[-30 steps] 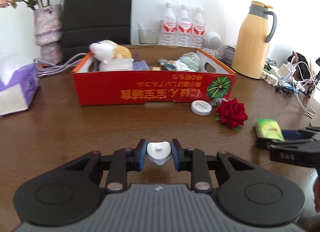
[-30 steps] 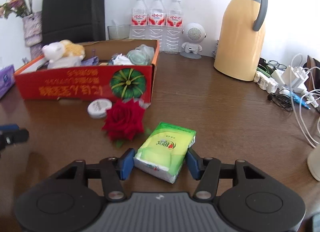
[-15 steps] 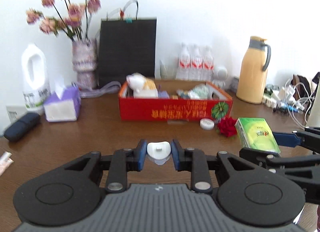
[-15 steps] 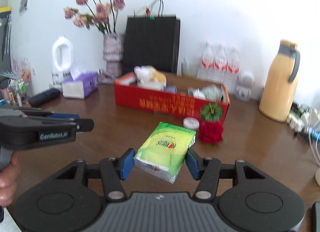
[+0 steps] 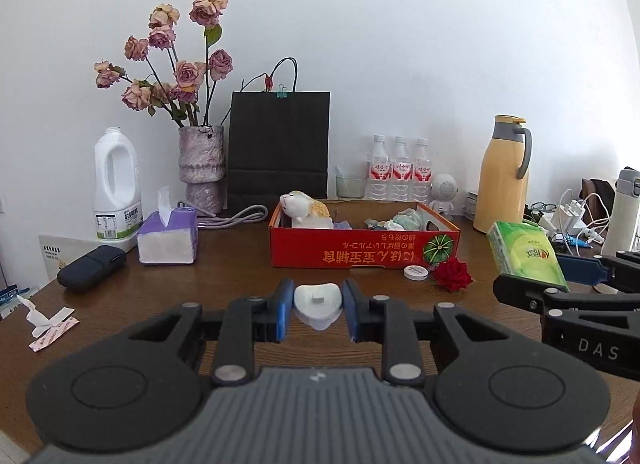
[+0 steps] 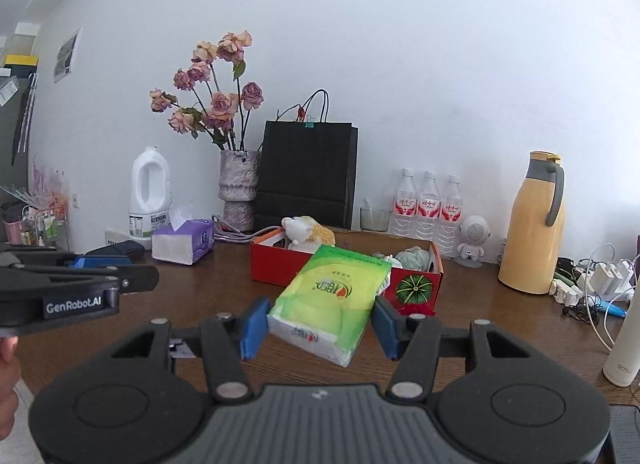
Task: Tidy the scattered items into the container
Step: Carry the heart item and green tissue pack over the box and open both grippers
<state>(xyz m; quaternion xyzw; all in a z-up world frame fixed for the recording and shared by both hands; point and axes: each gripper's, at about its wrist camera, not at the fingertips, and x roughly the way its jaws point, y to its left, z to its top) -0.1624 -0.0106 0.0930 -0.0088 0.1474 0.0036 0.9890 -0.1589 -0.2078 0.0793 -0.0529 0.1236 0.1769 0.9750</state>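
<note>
My left gripper [image 5: 316, 314] is shut on a small white heart-shaped case [image 5: 318, 302], held above the brown table. My right gripper [image 6: 320, 322] is shut on a green tissue pack [image 6: 332, 300]; the same tissue pack [image 5: 526, 254] shows at the right of the left wrist view. The red cardboard box [image 5: 360, 256] stands mid-table beyond both grippers, with a plush toy [image 5: 304, 210] and crumpled items inside. A red rose [image 5: 452, 274] and a round white tin [image 5: 416, 273] lie on the table in front of the box's right corner.
Behind the box stand a black paper bag [image 5: 280, 152], a vase of dried roses [image 5: 200, 168], three water bottles [image 5: 402, 176] and a yellow thermos jug [image 5: 504, 176]. A purple tissue box [image 5: 168, 240], white jug [image 5: 116, 192] and dark pouch [image 5: 92, 270] sit left; cables and chargers [image 5: 572, 220] right.
Both grippers have pulled back from the box and risen, each keeping its item. The box now looks smaller and farther, and the wall, vase and bag have come into view.
</note>
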